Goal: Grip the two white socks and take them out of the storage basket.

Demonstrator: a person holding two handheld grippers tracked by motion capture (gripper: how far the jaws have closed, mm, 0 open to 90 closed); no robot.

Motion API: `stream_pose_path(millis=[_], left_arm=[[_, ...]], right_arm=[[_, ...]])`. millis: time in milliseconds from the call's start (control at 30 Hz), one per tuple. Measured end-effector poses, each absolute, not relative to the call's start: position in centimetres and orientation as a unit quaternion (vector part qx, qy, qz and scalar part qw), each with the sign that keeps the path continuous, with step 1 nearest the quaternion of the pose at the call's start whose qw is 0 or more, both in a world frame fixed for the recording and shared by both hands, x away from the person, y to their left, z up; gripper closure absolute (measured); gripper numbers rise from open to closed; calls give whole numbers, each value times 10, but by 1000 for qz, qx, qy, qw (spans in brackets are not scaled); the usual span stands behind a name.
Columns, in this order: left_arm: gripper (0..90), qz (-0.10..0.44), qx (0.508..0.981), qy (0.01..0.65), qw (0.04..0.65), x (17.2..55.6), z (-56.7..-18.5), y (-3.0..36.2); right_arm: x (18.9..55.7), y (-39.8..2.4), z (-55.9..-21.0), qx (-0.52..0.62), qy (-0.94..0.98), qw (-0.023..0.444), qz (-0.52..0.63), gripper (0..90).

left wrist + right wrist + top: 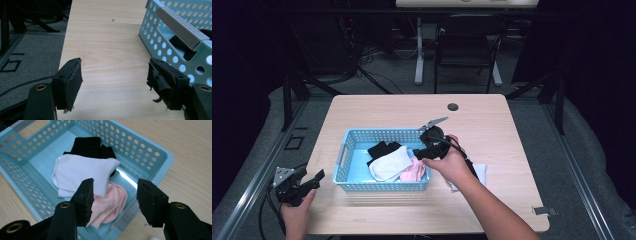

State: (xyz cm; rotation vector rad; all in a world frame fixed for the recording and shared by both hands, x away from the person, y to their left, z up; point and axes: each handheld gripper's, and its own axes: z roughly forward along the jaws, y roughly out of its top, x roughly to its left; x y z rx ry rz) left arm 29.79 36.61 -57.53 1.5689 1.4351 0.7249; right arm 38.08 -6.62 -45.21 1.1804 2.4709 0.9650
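A light blue perforated basket (349, 145) (175, 27) (160, 155) stands on the wooden table, left of centre. Inside lie a black sock (382, 148) (90, 146), a white sock (391, 163) (80, 172) partly on top of it, and a pink sock (414, 171) (112, 202) under the white one's near edge. My right gripper (421, 151) (115, 192) hovers over the basket's right end, open, with nothing between its pads. My left gripper (313, 179) (115, 80) is held at the table's front left corner, beside the basket's short side, open and holding nothing.
A white cloth (481, 172) lies on the table right of the basket, partly under the right forearm. A cable hole (453, 106) sits near the table's far edge. A black chair (467, 45) and a desk leg (419, 50) stand beyond.
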Motion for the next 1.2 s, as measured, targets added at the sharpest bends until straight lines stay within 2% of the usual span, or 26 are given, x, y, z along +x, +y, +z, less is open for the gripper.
stream_pose_path(millis=[167, 600, 1067, 1200], left_arm=[[276, 291, 628, 577, 434, 298, -575, 366], [276, 289, 630, 576, 434, 298, -575, 366], [276, 289, 630, 575, 436, 299, -575, 365], [276, 288, 631, 575, 434, 298, -575, 365]], right_arm=[[393, -51, -460, 413, 853, 91, 307, 508], [416, -31, -477, 443, 847, 69, 285, 507], [433, -13, -500, 498, 833, 35, 240, 655], [436, -10, -505, 510, 829, 24, 227, 672]])
